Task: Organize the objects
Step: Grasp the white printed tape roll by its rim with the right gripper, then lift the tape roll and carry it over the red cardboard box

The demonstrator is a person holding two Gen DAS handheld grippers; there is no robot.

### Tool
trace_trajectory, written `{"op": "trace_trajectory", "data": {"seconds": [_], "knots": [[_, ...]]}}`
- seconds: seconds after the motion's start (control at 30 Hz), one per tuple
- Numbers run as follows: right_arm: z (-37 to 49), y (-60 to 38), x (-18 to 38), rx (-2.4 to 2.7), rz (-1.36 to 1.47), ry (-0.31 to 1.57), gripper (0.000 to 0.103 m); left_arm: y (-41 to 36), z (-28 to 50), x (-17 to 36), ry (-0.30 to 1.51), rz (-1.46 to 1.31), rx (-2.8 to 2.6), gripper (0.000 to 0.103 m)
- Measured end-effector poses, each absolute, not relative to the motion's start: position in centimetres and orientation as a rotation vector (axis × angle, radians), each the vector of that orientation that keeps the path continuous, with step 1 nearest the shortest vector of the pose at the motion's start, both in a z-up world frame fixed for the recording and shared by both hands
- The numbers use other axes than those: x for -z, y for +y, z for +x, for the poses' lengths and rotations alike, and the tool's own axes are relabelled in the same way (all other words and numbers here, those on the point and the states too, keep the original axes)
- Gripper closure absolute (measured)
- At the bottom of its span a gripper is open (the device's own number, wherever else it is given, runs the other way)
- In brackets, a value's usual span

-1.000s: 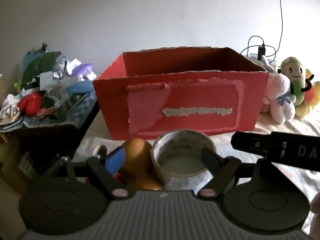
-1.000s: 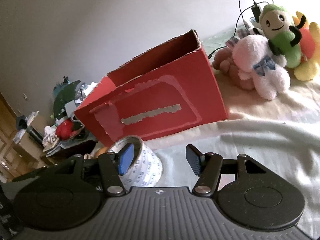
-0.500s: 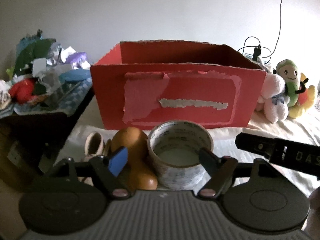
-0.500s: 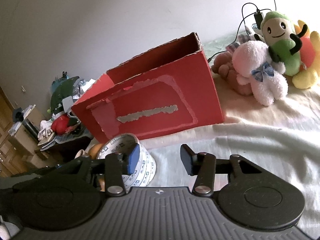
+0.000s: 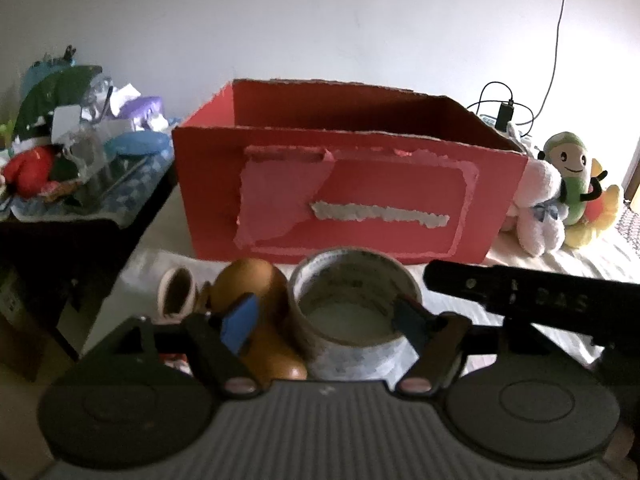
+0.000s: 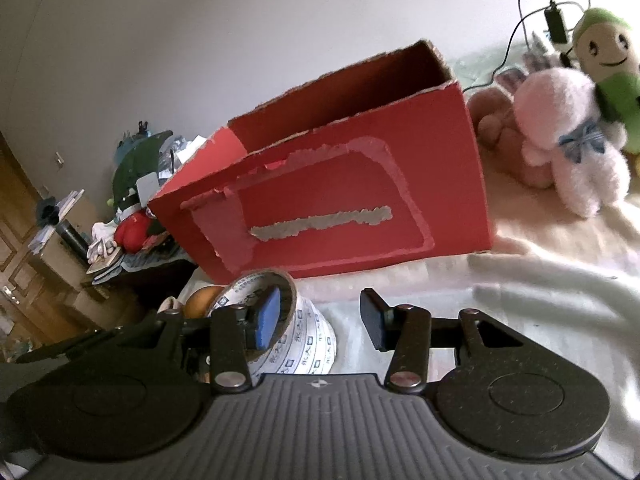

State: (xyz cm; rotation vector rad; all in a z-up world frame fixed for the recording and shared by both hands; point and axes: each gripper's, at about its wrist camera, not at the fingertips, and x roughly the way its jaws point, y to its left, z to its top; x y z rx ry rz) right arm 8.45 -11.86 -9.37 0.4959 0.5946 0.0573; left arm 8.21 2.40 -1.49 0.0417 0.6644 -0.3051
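Both tongs stand open and hold nothing. The left tongs (image 5: 326, 316) are spread wide around the roll of tape (image 5: 352, 312), which sits upright on the bed (image 6: 540, 292) just near of the red cardboard box (image 5: 352, 184); one blue-padded finger lies in front of the brown toy (image 5: 256, 308) to the tape's left, the other dark finger reaches the tape's right rim, though whether it touches cannot be told. The right tongs (image 6: 320, 320) are parted less widely, with the blue pad overlapping the tape's rim and the dark finger over bare sheet to the right.

Compared with a second ago, the left view has risen and drawn back a little: more of the box's open top shows, a small pale cup-like thing (image 5: 178, 292) at the far left of the toy has come into sight, and the tape has stayed put between the fingers. The right tongs have narrowed somewhat and slid nearer the tape. Nothing has been lifted, so the sorting step looks barely begun; the tape appears to be the next item bound for the box.

Plush toys (image 5: 560, 196) sit to the box's right, and a cluttered side table (image 5: 80, 184) stands at the left.
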Motion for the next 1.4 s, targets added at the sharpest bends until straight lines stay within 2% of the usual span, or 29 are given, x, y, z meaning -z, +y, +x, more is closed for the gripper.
{"op": "trace_trajectory", "data": {"seconds": [0.27, 0.4, 0.57, 0.63, 0.7, 0.97, 1.03, 1.1, 1.4], "knots": [[9.8, -11.8, 10.2, -0.087, 0.486, 0.638, 0.054, 2.1, 8.8, 2.0, 0.658, 0.062, 0.310, 0.025], [10.4, -11.8, 10.7, -0.093, 0.484, 0.655, 0.056, 2.1, 9.2, 2.4, 0.677, 0.049, 0.327, 0.034], [10.8, -11.9, 11.0, -0.113, 0.509, 0.665, 0.063, 2.0, 9.5, 2.9, 0.691, 0.031, 0.337, 0.042], [10.8, -11.9, 10.9, -0.130, 0.505, 0.660, 0.074, 2.0, 9.5, 2.9, 0.691, 0.025, 0.342, 0.045], [10.6, -11.9, 10.8, -0.156, 0.504, 0.653, 0.080, 2.0, 9.5, 3.0, 0.686, 0.021, 0.345, 0.045], [9.1, -13.4, 10.8, -0.107, 0.528, 0.614, 0.083, 2.3, 9.2, 2.9, 0.666, -0.010, 0.390, 0.056], [8.4, -13.9, 10.8, -0.094, 0.524, 0.602, 0.088, 2.1, 9.0, 2.7, 0.666, -0.017, 0.413, 0.060], [7.7, -14.5, 10.9, -0.087, 0.537, 0.592, 0.092, 1.7, 9.0, 2.7, 0.675, -0.031, 0.441, 0.060], [5.6, -16.0, 11.1, -0.020, 0.534, 0.553, 0.094, -1.1, 8.5, 2.6, 0.666, -0.008, 0.485, 0.059]]}}
